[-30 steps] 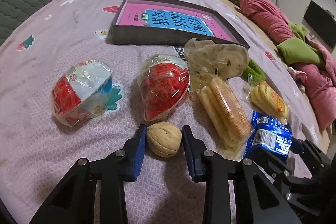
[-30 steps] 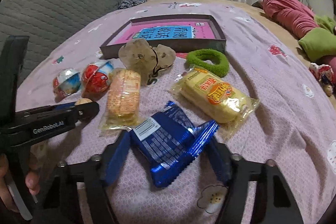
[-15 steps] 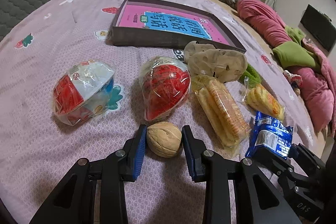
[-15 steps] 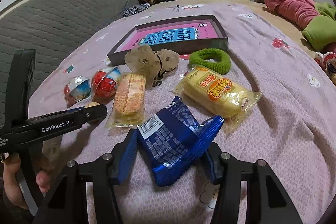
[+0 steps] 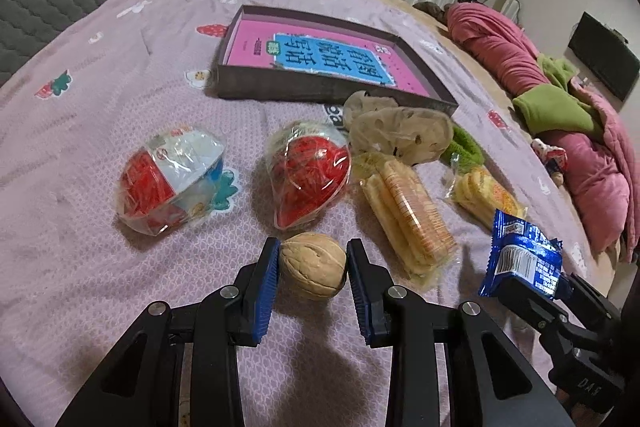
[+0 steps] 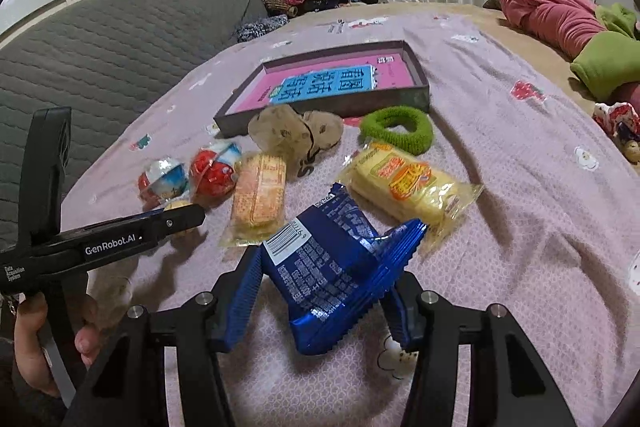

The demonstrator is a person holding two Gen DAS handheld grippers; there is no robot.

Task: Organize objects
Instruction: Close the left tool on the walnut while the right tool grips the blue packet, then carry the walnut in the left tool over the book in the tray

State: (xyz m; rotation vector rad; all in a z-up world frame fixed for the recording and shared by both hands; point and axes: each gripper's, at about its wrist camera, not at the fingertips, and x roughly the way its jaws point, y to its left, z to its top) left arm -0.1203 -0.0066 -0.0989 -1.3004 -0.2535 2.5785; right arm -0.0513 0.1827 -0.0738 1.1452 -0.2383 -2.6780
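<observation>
Snacks and small things lie scattered on a bed (image 5: pixel 100 115) covered with a pale purple sheet printed with little fruit and flower shapes. The landmark is a shallow dark box (image 5: pixel 328 63) holding a pink and blue book, far across the sheet from both cameras.

Just in front of the box sits a crumpled beige bag with dark spots (image 5: pixel 400 131). A green fuzzy ring (image 6: pixel 397 129) lies beside that bag, also close to the box. Nearer the cameras than the bag is a clear pack of orange crackers (image 5: pixel 404 211), and a yellow wrapped snack (image 6: pixel 408 187) lies below the green ring. To the left of the crackers rest two plastic-wrapped red and white egg-shaped toys, one next to the crackers (image 5: pixel 310 175) and one further left (image 5: pixel 172 183).

The left gripper (image 5: pixel 313 269) has its blue-padded fingers clamped on a walnut (image 5: pixel 313 267), one pad against each side. The walnut sits in front of the nearer egg toy, well away from the box; whether it rests on the sheet cannot be told.

The right gripper (image 6: pixel 324 291) grips a blue foil snack packet (image 6: pixel 332 267), which is tilted and crumpled between the fingers and raised off the sheet, on the near side of the yellow snack from the box. In the right wrist view a hand (image 6: pixel 36 343) grips the left gripper's handle.
</observation>
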